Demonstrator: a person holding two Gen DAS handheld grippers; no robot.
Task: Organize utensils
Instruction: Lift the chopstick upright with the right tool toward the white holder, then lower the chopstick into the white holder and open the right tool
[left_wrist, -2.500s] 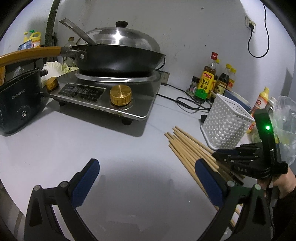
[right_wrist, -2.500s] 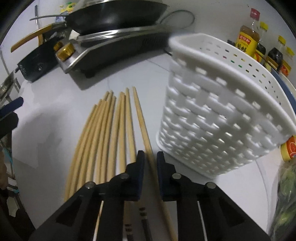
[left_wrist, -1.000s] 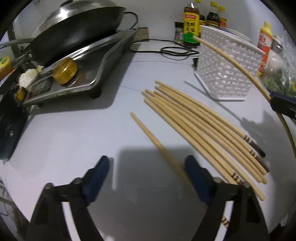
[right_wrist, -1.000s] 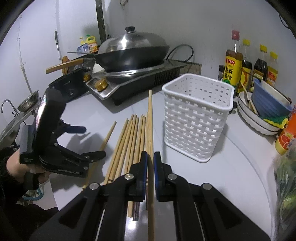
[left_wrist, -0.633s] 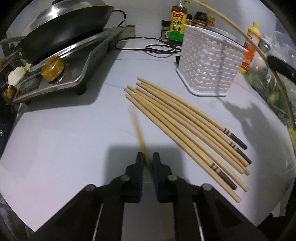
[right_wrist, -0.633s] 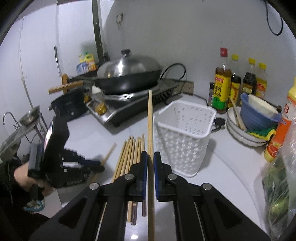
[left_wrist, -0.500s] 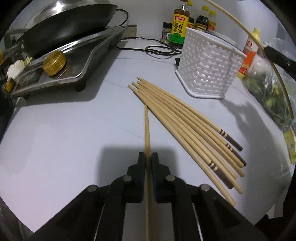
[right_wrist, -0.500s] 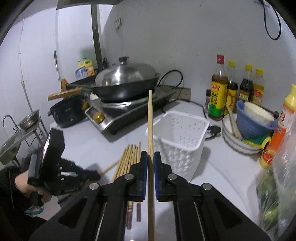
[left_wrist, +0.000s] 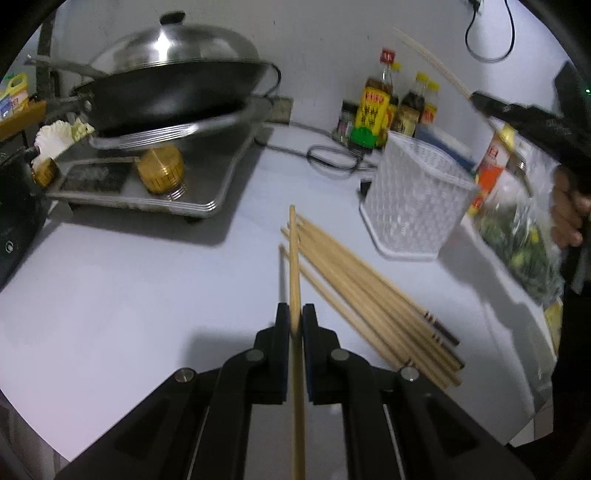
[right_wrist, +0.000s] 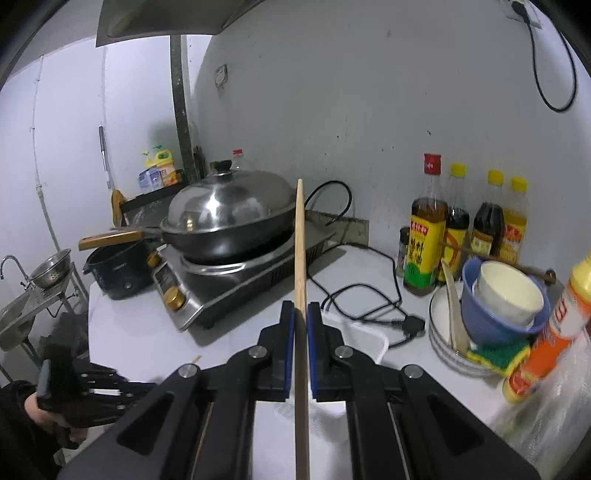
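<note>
Left gripper (left_wrist: 293, 325) and right gripper (right_wrist: 301, 325) each pinch one chopstick (left_wrist: 293, 266). Recommend tipping points downward, centring over white perforated basket (left_wrist: 413, 199) before releasing.

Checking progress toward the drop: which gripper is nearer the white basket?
Right. The right gripper hangs just above the white basket; the left gripper sits back over the countertop chopsticks.

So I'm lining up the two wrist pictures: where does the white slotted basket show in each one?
Left wrist view: the white basket stands right of centre on the counter, beyond the loose chopsticks.
Right wrist view: only part of its rim peeks out low at centre, just right of the right claw shut on a chopstick.
Shared landmark: the lidded wok on the cooker.
</note>
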